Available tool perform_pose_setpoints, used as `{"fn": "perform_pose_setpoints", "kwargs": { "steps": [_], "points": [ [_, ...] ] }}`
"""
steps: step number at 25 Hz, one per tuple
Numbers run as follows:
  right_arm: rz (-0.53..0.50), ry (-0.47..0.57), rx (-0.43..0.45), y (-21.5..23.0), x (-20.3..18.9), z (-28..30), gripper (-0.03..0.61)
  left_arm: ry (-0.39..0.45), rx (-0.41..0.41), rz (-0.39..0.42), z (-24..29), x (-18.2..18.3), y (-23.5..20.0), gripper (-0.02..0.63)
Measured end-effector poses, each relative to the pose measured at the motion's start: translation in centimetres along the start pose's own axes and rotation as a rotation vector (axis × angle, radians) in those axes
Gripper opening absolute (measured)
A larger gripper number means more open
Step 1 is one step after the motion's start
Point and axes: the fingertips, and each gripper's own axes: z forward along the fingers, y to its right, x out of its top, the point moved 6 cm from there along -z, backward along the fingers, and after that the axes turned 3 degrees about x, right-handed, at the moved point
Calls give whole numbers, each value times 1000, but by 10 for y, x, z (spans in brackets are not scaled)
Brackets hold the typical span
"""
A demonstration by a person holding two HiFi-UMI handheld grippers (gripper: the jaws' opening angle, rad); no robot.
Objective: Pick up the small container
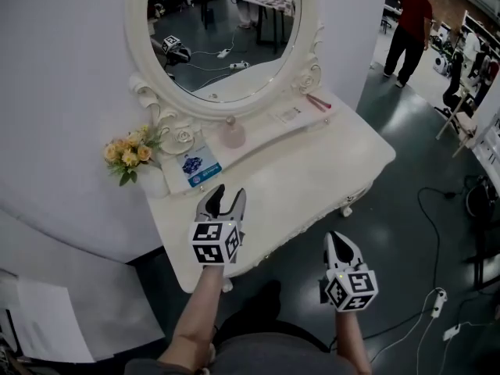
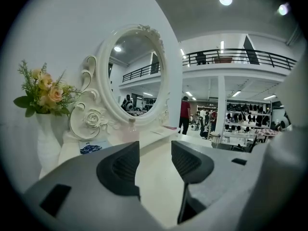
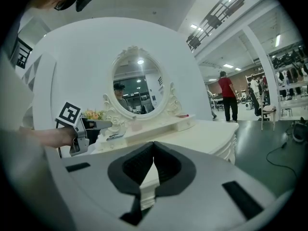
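1. White bench (image 1: pixel 328 170) with an oval mirror (image 1: pixel 226 30) stands against the wall and fills the centre of the head view.
2. Small container (image 1: pixel 232 133): pale pink, upright on the raised shelf at the mirror's foot, centre of frame. In the left gripper view it shows just above the left finger's tip (image 2: pixel 131 131).
3. Left gripper (image 1: pixel 221 198): lower centre-left, over the near part of the bench. Fingers spread wide, with only bare bench top in the gap. It is apart from the small container and not touching it.
4. Right gripper (image 1: pixel 341 248): lower right, below the bench's front edge in frame, against dark floor. Fingers closed tip to tip, holding nothing.
5. Yellow flowers (image 1: pixel 129 153) at the shelf's left end, with a blue card (image 1: pixel 201 166) near them.
6. Person in a red top (image 1: pixel 410 22), upper right, well apart from the bench.
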Motion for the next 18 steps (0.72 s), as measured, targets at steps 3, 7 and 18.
{"fn": "perform_pose_setpoints", "kwargs": {
  "steps": [3, 7, 18],
  "points": [
    [-9, -4, 1, 3, 7, 17, 5, -3, 1, -4, 15, 5, -8, 196],
    [-18, -2, 6, 4, 15, 38, 5, -7, 6, -4, 33, 10, -20, 196],
    [-28, -18, 35, 10, 25, 76, 5, -17, 37, -9, 68, 16, -37, 196]
  ]
}}
